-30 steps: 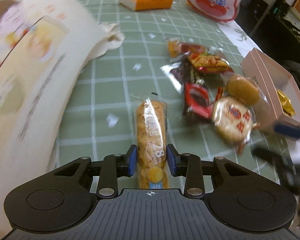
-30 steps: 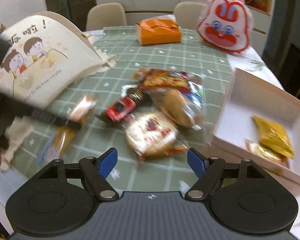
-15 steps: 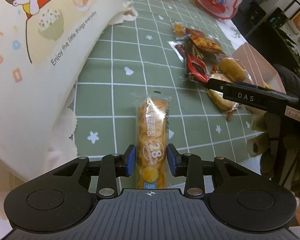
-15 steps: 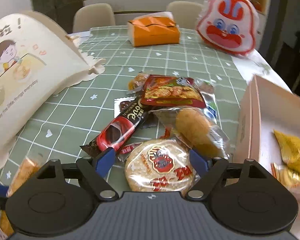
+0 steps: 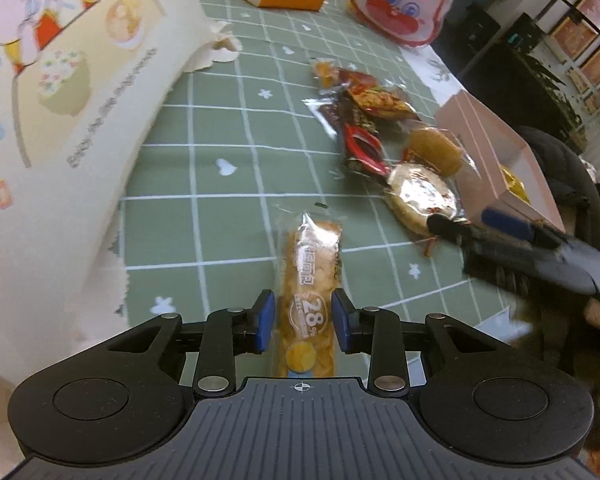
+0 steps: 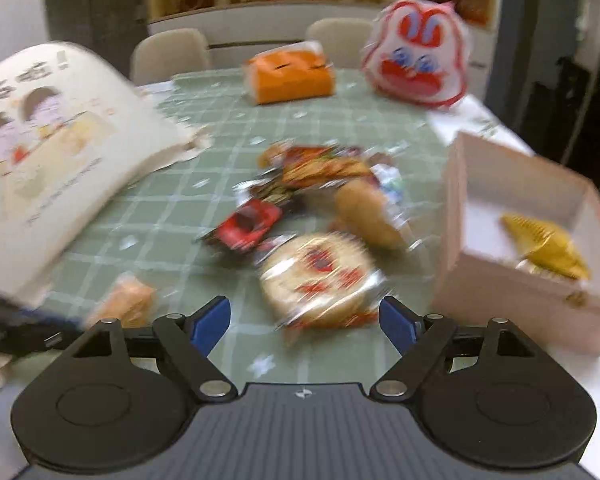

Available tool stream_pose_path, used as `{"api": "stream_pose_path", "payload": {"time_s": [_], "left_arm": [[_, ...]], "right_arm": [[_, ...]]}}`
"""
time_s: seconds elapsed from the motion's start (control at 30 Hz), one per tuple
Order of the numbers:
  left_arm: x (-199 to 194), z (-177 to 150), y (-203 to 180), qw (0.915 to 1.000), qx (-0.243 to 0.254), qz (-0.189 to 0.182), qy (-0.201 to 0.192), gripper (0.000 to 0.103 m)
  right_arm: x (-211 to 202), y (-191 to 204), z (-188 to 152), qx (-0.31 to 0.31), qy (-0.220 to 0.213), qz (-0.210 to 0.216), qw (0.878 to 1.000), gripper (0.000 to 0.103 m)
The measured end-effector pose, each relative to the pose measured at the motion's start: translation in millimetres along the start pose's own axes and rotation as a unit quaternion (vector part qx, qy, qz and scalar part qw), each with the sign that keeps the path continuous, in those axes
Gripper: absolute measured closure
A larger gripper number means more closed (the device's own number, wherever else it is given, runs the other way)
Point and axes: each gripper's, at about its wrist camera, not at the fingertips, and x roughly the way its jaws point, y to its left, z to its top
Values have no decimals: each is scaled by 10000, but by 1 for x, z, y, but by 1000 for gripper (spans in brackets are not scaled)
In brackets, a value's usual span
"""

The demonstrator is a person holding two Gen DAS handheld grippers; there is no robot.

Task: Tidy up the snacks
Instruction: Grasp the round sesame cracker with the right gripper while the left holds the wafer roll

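Two gold packets (image 6: 548, 248) are all that lie in the pink box (image 6: 516, 300) at your right so far, so most of the sorting is still ahead of you. Your left claw (image 5: 303, 322) is clamped on the near end of a long orange snack bar (image 5: 310, 280), whose far end points out over the green checked bench (image 5: 228, 128). Your right claw (image 6: 304, 322) stands wide with nothing gripped, its pads either side of the near rim of the round cracker pack (image 6: 320, 276). Behind that cracker sits the loose heap: a red wrapper (image 6: 248, 222), a bun in clear film (image 6: 366, 212) and a few mixed packets (image 6: 320, 166), all untouched and still to be put away. For room, the box wall rises just beside the cracker on your right, and the big cream bag (image 5: 60, 100) crowds your left side. The bench between bag and heap is bare, and that is your open lane. The orange box (image 6: 290, 76) and the rabbit bag (image 6: 418, 60) stand well apart at the far end.
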Motion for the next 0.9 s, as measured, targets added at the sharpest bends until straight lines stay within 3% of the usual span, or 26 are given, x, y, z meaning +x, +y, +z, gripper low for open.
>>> {"api": "stream_pose_path", "payload": {"time_s": [0.1,0.27,0.37,0.63,0.77,0.9], "left_arm": [[-4,-2,8,9999,-139,-58,5,66],[-8,-9,11,9996,-131,-191,135,67],[-9,-12,9,9996,-76,-213,180,67],[-1,-14,-14,9990,320,-211,238,64],[10,-14,-23,9983,504,-79,296,63],[14,-14,-28,9976,607,-75,322,63]], "right_arm": [[23,-5,6,-213,-29,-114,9997,21],[46,-5,8,-297,418,-15,9987,16],[38,-2,2,-83,543,67,9985,20],[-14,7,-39,263,928,99,9953,20],[-34,14,-67,350,1063,317,9932,14],[-42,24,-83,112,880,33,9960,7]]}}
